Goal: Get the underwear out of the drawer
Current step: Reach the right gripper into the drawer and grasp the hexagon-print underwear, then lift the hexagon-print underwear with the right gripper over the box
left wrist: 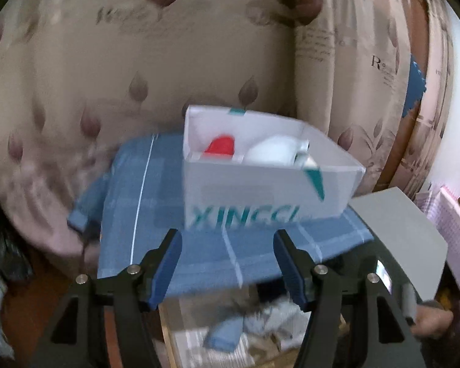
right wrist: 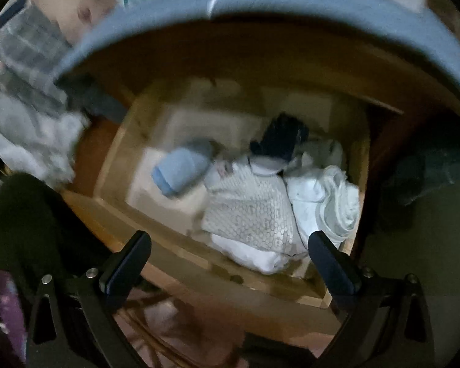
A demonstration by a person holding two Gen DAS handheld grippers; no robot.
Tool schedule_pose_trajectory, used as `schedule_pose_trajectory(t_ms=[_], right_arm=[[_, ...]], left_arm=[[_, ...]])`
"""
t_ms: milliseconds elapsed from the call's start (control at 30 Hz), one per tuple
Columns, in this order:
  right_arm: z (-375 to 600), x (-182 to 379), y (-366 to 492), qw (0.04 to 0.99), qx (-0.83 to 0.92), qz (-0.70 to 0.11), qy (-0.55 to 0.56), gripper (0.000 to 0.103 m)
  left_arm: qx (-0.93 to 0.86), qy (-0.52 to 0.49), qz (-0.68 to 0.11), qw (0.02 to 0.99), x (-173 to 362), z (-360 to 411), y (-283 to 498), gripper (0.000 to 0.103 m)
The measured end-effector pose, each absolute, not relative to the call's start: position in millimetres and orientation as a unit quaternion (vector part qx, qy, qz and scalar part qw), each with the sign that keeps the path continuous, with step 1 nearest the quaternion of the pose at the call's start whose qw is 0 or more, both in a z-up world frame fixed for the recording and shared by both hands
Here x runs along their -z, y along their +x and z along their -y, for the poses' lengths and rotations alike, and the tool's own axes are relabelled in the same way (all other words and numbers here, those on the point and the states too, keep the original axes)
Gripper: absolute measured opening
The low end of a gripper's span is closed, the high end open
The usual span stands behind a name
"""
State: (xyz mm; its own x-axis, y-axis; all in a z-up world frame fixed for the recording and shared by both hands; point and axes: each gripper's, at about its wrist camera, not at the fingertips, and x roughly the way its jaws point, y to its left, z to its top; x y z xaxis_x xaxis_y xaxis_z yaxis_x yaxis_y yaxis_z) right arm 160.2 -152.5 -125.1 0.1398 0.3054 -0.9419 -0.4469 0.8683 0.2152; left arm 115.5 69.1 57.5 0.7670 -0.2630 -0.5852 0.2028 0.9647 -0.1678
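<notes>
The wooden drawer (right wrist: 113, 165) stands pulled out below a top covered by a blue checked cloth (left wrist: 230, 257). Inside lie a rolled light-blue garment (right wrist: 181, 171), a white patterned folded piece (right wrist: 251, 214), a white rolled bundle (right wrist: 337, 199) and a dark item (right wrist: 282, 138). My right gripper (right wrist: 230, 254) hangs open above the drawer's front edge, nothing between its fingers. My left gripper (left wrist: 227, 245) is open and empty over the cloth's front edge, just short of a white cardboard box (left wrist: 260, 190). Part of the drawer (left wrist: 199, 340) shows below it, with the light-blue garment (left wrist: 224, 334).
The white box holds a red item (left wrist: 220, 147) and a white item (left wrist: 273, 151). A flower-patterned curtain (left wrist: 107, 76) hangs behind. A grey board (left wrist: 404, 230) juts in at the right, with a hand (left wrist: 432, 319) below it. More cloth (right wrist: 36, 128) lies left of the drawer.
</notes>
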Motion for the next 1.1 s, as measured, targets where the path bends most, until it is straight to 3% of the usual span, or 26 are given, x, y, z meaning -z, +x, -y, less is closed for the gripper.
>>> schedule_pose_trajectory(t_ms=[400,433,467,533,633,667,1100], right_arm=[[102,188,186,0.687,-0.23,-0.665,-0.179,0.101],[104,189,188,0.688,-0.23,-0.668,-0.167,0.094],[107,189,191,0.69,-0.224,-0.669,-0.165,0.069],[118,195,197,0.683,-0.213,-0.683,-0.148,0.047],[136,194,202,0.694,-0.2,-0.681,-0.121,0.023],[140,191,202,0.699,-0.2,-0.677,-0.114,0.019],[186,104,176,0.764,-0.266,-0.585,0.057,0.015]], left_arm=[[0.166,-0.123,-0.372,0.905,5,-86,113,0.064],[0.166,-0.134,-0.371,0.904,7,-89,115,0.064],[0.165,-0.144,-0.374,0.901,9,-92,118,0.064],[0.163,-0.17,-0.383,0.893,14,-99,122,0.064],[0.16,-0.201,-0.395,0.882,20,-107,127,0.064],[0.156,-0.207,-0.396,0.881,21,-110,128,0.064],[0.153,-0.167,-0.429,0.875,30,-96,133,0.064]])
